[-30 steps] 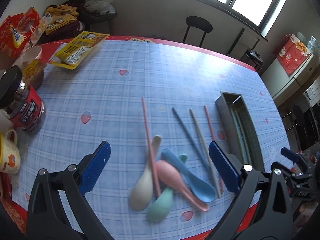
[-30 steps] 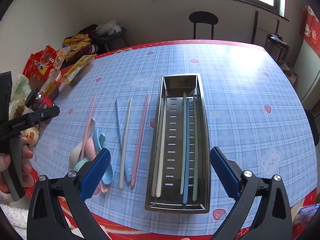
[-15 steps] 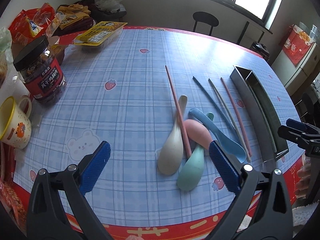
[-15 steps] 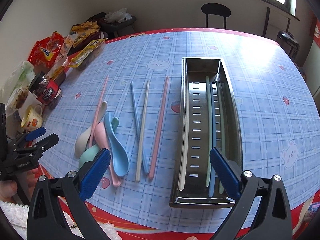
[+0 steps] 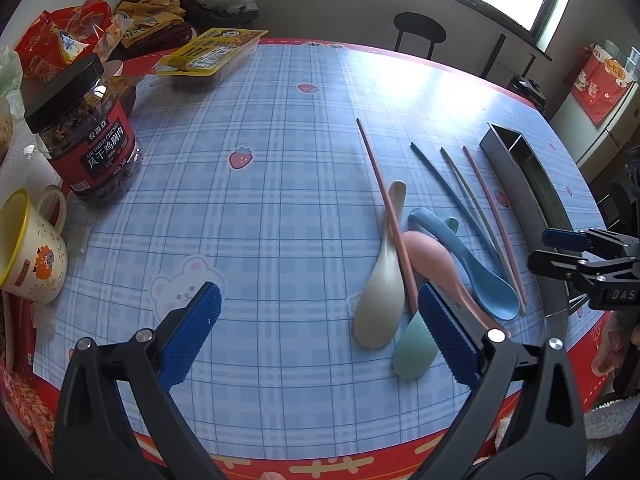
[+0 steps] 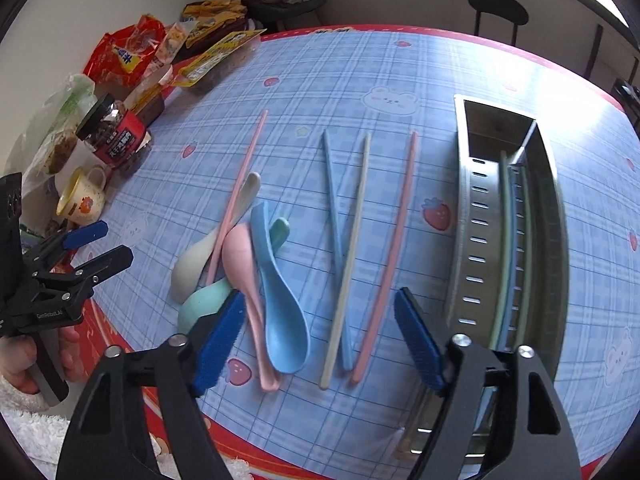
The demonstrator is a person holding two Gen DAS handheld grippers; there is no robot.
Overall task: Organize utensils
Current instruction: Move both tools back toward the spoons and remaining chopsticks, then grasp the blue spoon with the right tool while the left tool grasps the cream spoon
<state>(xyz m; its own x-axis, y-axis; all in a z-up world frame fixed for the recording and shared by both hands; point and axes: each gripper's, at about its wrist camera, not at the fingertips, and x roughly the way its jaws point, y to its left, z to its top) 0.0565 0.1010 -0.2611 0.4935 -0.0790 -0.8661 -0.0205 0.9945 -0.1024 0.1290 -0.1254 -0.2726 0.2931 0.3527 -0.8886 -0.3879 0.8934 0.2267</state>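
Four spoons lie heaped near the table's front edge: cream (image 6: 192, 264), pink (image 6: 240, 256), green (image 6: 204, 300) and blue (image 6: 280, 320). A pink chopstick (image 6: 240, 184) rests across the cream spoon. Three more chopsticks, blue (image 6: 334, 208), cream (image 6: 352, 240) and pink (image 6: 396, 232), lie between the heap and the steel tray (image 6: 464, 208), which holds several chopsticks (image 6: 508, 240). My right gripper (image 6: 320, 294) hovers over the blue spoon's bowl and these chopsticks, its jaws closing and gripping nothing. My left gripper (image 5: 319, 292) is open; its right finger overlaps the green spoon (image 5: 414, 348).
A red-labelled jar (image 5: 84, 136), a yellow-rimmed mug (image 5: 28, 248) and snack packets (image 5: 212, 52) crowd the table's left side. The red table edge (image 5: 320, 464) runs just below my fingers. A black stool (image 5: 420, 32) stands beyond the far edge.
The right gripper has swung left from over the tray to over the blue spoon and chopsticks, sunk lower, and its jaws have narrowed. The left gripper has drifted left of the spoon heap.
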